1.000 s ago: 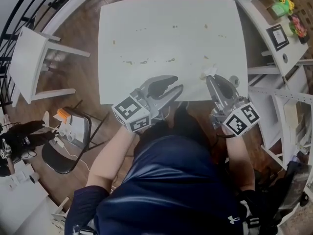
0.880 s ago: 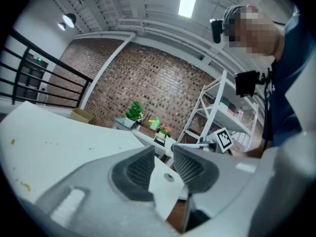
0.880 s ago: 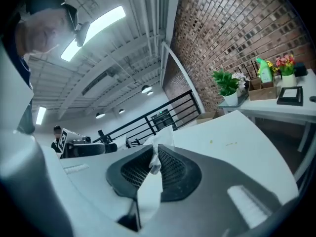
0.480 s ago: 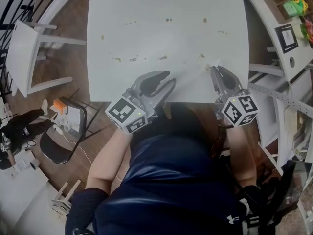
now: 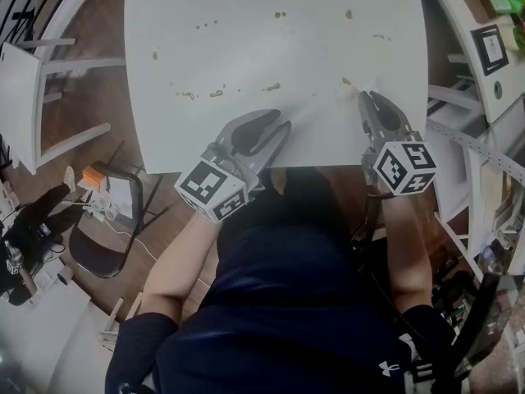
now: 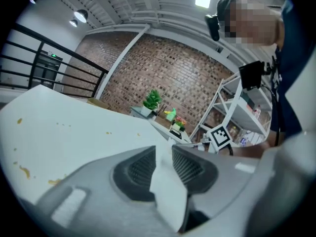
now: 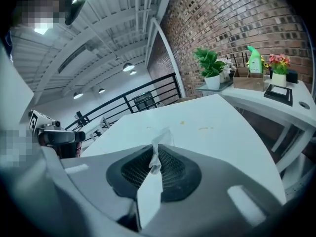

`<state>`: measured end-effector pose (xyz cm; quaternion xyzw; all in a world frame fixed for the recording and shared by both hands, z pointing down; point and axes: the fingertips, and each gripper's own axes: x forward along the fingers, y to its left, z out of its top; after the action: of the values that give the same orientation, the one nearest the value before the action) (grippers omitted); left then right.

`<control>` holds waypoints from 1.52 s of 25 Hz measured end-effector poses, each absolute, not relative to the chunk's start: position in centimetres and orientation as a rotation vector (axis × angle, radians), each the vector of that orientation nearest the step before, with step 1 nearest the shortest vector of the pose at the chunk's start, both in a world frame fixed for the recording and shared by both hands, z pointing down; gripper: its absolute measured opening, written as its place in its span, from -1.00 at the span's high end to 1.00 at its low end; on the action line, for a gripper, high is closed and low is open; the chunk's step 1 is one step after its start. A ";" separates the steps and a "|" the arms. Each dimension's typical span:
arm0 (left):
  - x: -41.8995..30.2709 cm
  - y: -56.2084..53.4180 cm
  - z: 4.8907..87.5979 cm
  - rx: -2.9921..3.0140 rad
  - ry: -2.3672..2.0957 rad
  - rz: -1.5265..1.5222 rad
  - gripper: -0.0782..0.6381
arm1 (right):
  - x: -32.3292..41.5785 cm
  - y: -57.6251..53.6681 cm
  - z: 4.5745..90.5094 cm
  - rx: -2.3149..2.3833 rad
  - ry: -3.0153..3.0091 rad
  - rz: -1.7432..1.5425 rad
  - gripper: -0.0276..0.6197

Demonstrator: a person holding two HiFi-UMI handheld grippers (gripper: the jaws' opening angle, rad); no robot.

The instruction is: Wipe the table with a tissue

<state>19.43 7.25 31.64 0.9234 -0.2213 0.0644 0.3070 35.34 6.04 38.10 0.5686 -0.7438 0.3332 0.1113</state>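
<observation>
Two tissue (image 6: 168, 181) ends deep between jaws, faint against white table (image 5: 328, 56).

A brick wall (image 7: 237, 19) rises behind a white shelf (image 7: 247, 99) that carries a potted plant (image 7: 210, 65), a green bottle (image 7: 255, 58), pink flowers (image 7: 279, 62) and a black picture frame (image 7: 279, 92). A black railing (image 7: 143, 100) runs under hanging lamps (image 7: 129, 67). On the wooden floor (image 5: 90, 23) stand a small white side table (image 5: 18, 97) and a black folding chair (image 5: 97, 257).

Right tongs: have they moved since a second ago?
Yes. The right tongs have reached farther in over the white table, away from its near edge.
</observation>
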 end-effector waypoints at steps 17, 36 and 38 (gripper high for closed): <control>16.9 6.6 35.5 2.326 -0.641 0.224 0.51 | 36.4 4.5 44.4 1.598 -1.995 0.953 0.81; 15.1 6.1 35.3 2.296 -0.664 0.171 0.51 | 35.8 3.6 46.3 1.544 -1.931 0.933 0.81; 14.9 6.1 35.2 2.296 -0.667 0.167 0.51 | 35.8 3.6 46.4 1.543 -1.922 0.929 0.81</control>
<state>14.91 6.09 35.21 0.8922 -0.2591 0.0648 0.3641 35.76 3.58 46.42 0.5671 -0.7063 0.3413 0.2512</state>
